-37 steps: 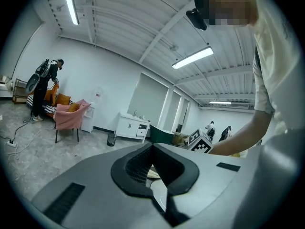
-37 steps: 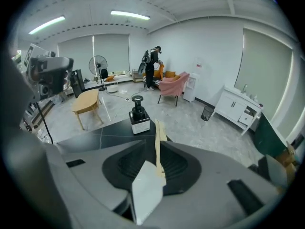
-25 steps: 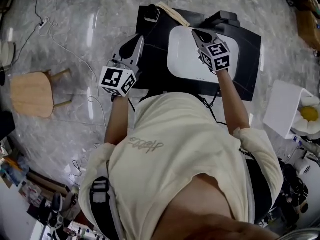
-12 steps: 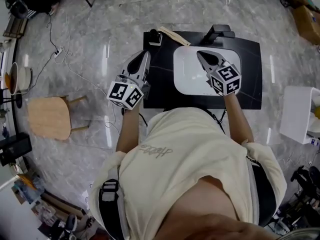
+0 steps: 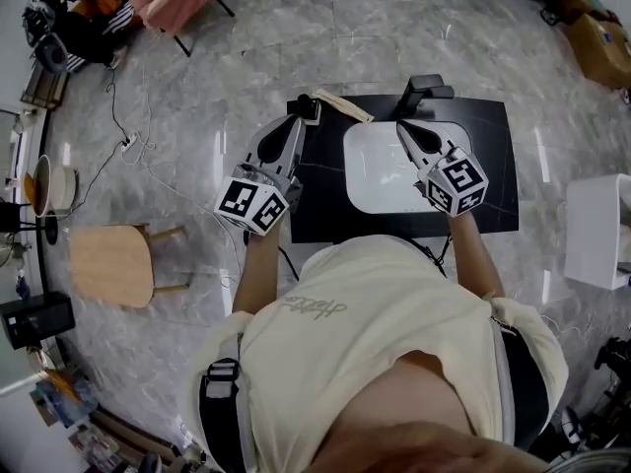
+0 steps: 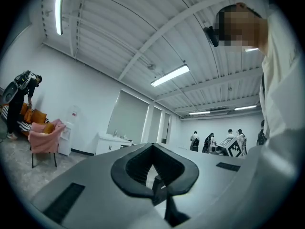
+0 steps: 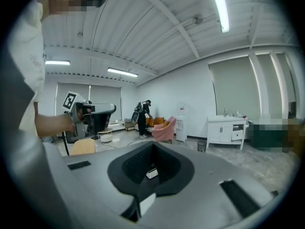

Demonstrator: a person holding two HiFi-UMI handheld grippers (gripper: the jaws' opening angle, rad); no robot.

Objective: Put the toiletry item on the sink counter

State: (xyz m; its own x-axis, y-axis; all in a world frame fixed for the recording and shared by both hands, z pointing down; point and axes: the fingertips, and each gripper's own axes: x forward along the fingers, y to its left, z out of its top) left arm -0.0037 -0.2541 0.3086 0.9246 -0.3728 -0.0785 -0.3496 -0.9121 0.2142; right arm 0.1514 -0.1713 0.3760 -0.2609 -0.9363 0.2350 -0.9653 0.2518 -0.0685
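As arms stretch forward, left tongs and right tongs hover closed.

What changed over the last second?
Both the left gripper and right gripper rose away from the black counter, which now looks smaller as the head view pulled back. Both stay shut and empty; nothing grabbed or released. Basin and the long beige item unmoved.

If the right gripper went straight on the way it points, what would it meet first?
Nothing close: the right gripper faces the open room, likely toward the pink armchair; depth unclear.
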